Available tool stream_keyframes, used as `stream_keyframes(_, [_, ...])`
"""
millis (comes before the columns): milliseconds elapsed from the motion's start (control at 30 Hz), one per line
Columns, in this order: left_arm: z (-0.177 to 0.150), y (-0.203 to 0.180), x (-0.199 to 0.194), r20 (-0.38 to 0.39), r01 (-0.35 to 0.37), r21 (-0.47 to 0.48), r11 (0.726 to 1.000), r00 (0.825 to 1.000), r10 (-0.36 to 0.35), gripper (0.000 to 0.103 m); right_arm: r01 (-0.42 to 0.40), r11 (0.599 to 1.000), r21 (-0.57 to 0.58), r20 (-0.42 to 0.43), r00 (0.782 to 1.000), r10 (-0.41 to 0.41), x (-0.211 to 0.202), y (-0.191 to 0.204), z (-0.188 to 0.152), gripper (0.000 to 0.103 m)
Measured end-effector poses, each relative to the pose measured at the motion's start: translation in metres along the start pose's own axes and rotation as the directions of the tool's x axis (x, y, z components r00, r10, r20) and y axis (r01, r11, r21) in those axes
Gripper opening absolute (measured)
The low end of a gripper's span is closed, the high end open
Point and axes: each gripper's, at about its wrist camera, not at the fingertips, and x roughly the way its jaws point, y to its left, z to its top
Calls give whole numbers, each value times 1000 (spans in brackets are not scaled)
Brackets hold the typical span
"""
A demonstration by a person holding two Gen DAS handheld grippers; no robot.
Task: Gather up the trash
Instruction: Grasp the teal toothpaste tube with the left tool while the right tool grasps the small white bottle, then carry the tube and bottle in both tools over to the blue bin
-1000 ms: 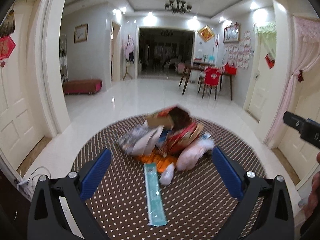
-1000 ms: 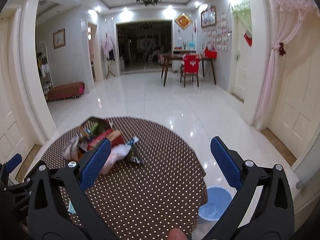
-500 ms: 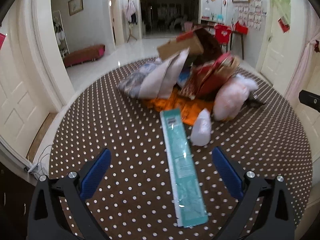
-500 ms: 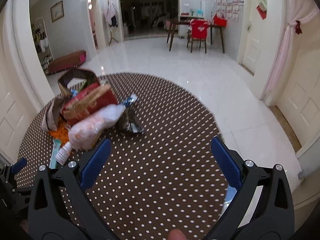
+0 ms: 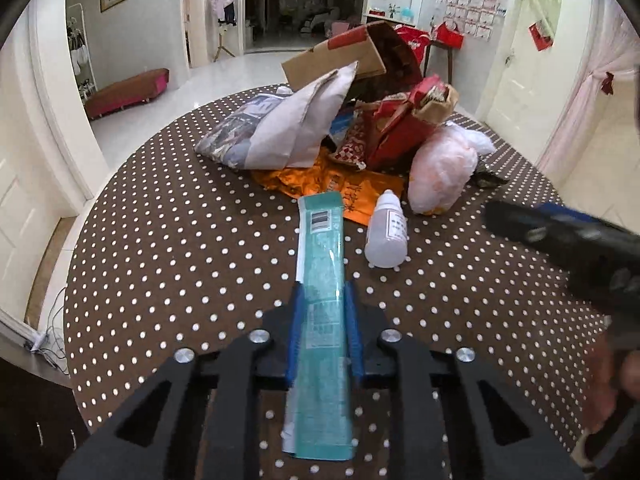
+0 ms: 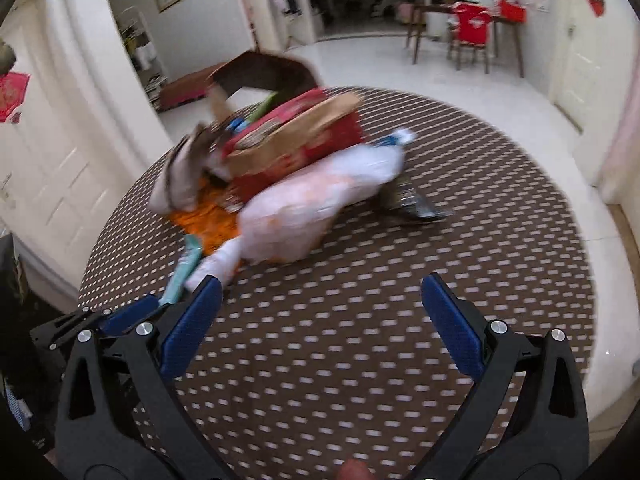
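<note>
Teal box (image 5: pixel 322 264) with a barcode sits squeezed in the left gripper (image 5: pixel 321 304); right gripper (image 6: pixel 322 300) gapes apart, empty.

table: round, brown polka-dot cloth (image 5: pixel 168 248) | on it: trash heap (image 5: pixel 360 128), teal packet (image 5: pixel 322 264), white bottle (image 5: pixel 386 236)

Glossy white floor (image 5: pixel 224 80), pink bench (image 5: pixel 128 92), white doors (image 5: pixel 516 56).

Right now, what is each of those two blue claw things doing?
Left gripper: shut on the long flat teal box lying on the brown polka-dot table.
Right gripper: open, holding nothing, above the table.
</note>
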Motion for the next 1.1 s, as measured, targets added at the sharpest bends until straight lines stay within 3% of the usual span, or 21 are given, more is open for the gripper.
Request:
stream_keyframes(167, [-5,9,-6,0,-6,-36,999,1000,6,21,-41,998,-51,-36,999,39,26,33,2,97])
stream_keyframes(200, [-6,11,-5,-10,-17,-43,999,1000,17,31,-41,998,-53,-39,998,39,29,37,2,97])
stream_keyframes(233, [-7,14,-7,-12,-18,-46,999,1000,18,49,-44,998,-49,-39,998,42,32,40,3,96])
stream_keyframes(300, [-6,14,-8,-1,-34,-38,999,999,34,68,-45,998,-41,-44,998,43,38,44,5,88])
stream_keyframes(433, [-7,4,-3,-15,-60,30,998,998,60,67,-12,997,-80,-57,998,8,54,55,5,68])
stream_keyframes(467, [-7,3,-3,-16,-59,40,997,998,60,66,15,994,-110,-47,999,-20,53,61,2,54])
stream_keyframes(500, [-6,0,-3,-10,-58,60,997,998,59,59,23,992,-123,-42,999,-28,52,63,1,29])
stream_keyframes(533, [-3,-1,-2,-6,-52,69,996,999,52,48,19,993,-120,-43,999,-24,50,61,1,25])
stream_keyframes(600, [3,-4,2,0,-42,93,995,999,42,29,-12,994,-107,-54,999,6,45,55,-1,24])
stream_keyframes(633, [4,-6,2,-1,-41,101,994,999,41,27,-17,994,-106,-55,998,11,42,50,-4,24])
stream_keyframes(833, [2,-12,1,-1,-27,118,993,1000,27,26,-72,996,-58,-43,997,69,16,13,-21,24])
stream_keyframes(1100, [-10,-11,-9,1,60,53,997,998,-60,26,-125,992,-16,0,992,125,-19,-19,-36,24])
